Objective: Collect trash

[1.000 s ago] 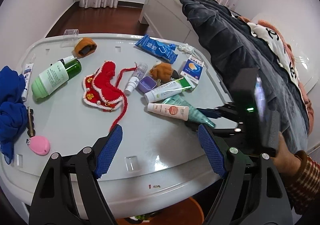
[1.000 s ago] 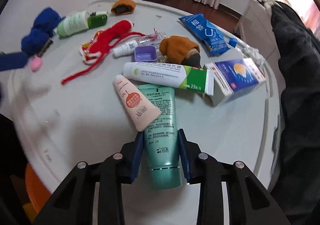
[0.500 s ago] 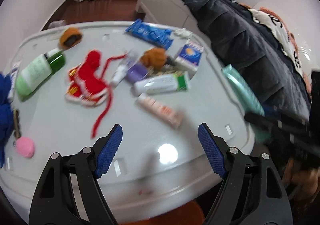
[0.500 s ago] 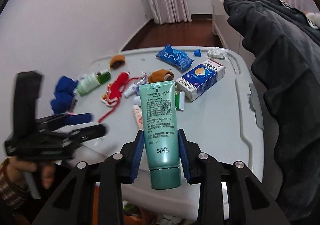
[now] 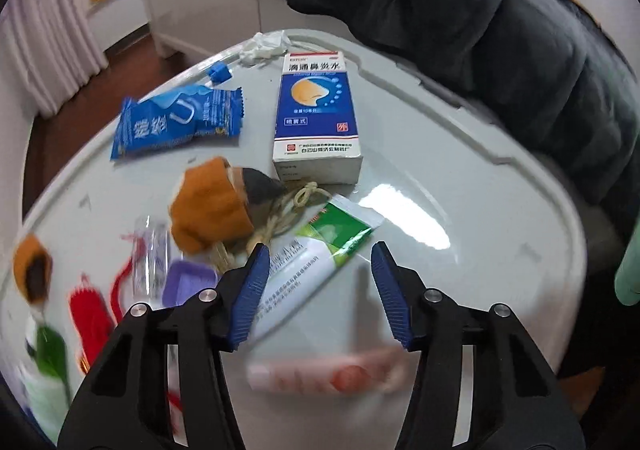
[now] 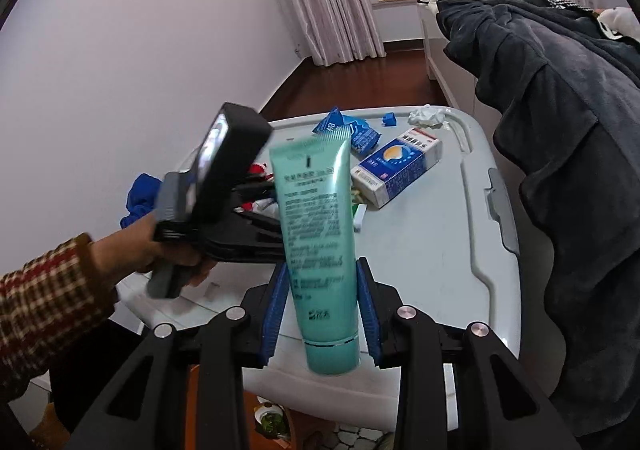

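Right gripper [image 6: 322,316] was clamped on a teal tube [image 6: 318,234], lifted clear above the white table [image 6: 432,250]. Left gripper [image 5: 316,292] hovered over the clutter, its jaws having just been narrowing with nothing pressed between them; a white and green tube [image 5: 312,262] lay beneath. A blurred pink item [image 5: 320,376], possibly another tube, lay nearer. A medicine box [image 5: 316,109] lay beyond.

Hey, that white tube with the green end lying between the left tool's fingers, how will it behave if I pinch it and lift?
The white tube looks like soft plastic, so it will probably dent under the pads. Its glossy skin may slip. Its flat crimped end suggests it won't roll far. The left tool has just been closing, not yet pressing.
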Available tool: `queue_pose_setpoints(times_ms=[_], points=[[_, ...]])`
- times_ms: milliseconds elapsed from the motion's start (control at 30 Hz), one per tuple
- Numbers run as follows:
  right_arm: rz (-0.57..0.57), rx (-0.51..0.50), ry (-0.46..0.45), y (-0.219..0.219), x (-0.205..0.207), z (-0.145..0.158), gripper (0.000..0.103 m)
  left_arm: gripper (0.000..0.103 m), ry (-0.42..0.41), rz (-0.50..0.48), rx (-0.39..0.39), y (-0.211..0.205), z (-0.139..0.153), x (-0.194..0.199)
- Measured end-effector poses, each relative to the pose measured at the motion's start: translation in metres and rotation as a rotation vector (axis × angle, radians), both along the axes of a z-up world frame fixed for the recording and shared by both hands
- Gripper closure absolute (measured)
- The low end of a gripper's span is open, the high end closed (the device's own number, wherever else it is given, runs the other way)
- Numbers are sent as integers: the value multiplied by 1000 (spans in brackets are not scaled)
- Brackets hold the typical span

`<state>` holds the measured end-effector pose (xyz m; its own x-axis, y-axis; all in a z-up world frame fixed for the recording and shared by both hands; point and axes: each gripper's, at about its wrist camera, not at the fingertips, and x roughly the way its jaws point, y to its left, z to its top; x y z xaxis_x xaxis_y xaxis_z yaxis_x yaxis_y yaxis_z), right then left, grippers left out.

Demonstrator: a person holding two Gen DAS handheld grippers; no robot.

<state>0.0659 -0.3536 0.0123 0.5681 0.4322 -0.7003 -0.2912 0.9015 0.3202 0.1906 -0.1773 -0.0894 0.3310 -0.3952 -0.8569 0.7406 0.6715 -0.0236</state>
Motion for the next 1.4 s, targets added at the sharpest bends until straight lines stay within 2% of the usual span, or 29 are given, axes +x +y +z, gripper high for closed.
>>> queue_pose_setpoints(times_ms=[33, 67, 133, 233, 300, 367, 467, 500, 533, 567, 633, 800, 867, 1033, 1200, 1300, 1400], points=[[3, 5, -1, -1, 1, 1, 69, 63, 11, -15, 13, -1, -4, 4], [5, 12, -6, -2, 0, 2, 69, 66, 14, -25, 36, -1, -8, 6], [4, 27, -18, -4, -2, 6, 69, 67, 35, -54, 17, 2, -9, 11], [-1, 34, -12, -7, -1, 6, 69, 67, 73, -42, -16, 8, -10, 17], [-1, 62, 1, -8, 2, 2, 69, 71, 48, -35, -5, 7, -11, 13], [-6, 73, 4, -9, 5, 1, 68, 80, 45, 20, -14, 10, -12, 14], [18, 76, 21, -4, 10, -2, 57, 84, 37, 76, -12, 11, -12, 12], [25, 62, 15, 1, 9, -3, 49, 85, 48, 102, -18, 13, -11, 12], [33, 40, 7, 6, 10, -3, 37, 86, 55, 118, -22, 14, -10, 12], [60, 23, -1, 14, 10, -3, 33, 86, 62, 138, -30, 17, -10, 11], [79, -7, -25, 25, 11, -4, 33, 87, 67, 177, -46, 23, -9, 9], [115, -52, 0, 39, 15, -16, 30, 87, 79, 262, -71, 31, -4, 13], [138, -101, -10, 44, 13, -22, 26, 87, 78, 292, -95, 42, 4, 10], [302, -229, -21, 73, -2, -41, 24, 87, 35, 345, -170, 69, 34, -1], [448, -489, -85, 101, -13, -65, 22, 87, 9, 371, -251, 93, 64, -27], [459, -516, -68, 104, -7, -74, 22, 87, -13, 363, -286, 102, 77, -46], [529, -549, -96, 117, -4, -79, 21, 87, -4, 352, -322, 109, 83, -59]])
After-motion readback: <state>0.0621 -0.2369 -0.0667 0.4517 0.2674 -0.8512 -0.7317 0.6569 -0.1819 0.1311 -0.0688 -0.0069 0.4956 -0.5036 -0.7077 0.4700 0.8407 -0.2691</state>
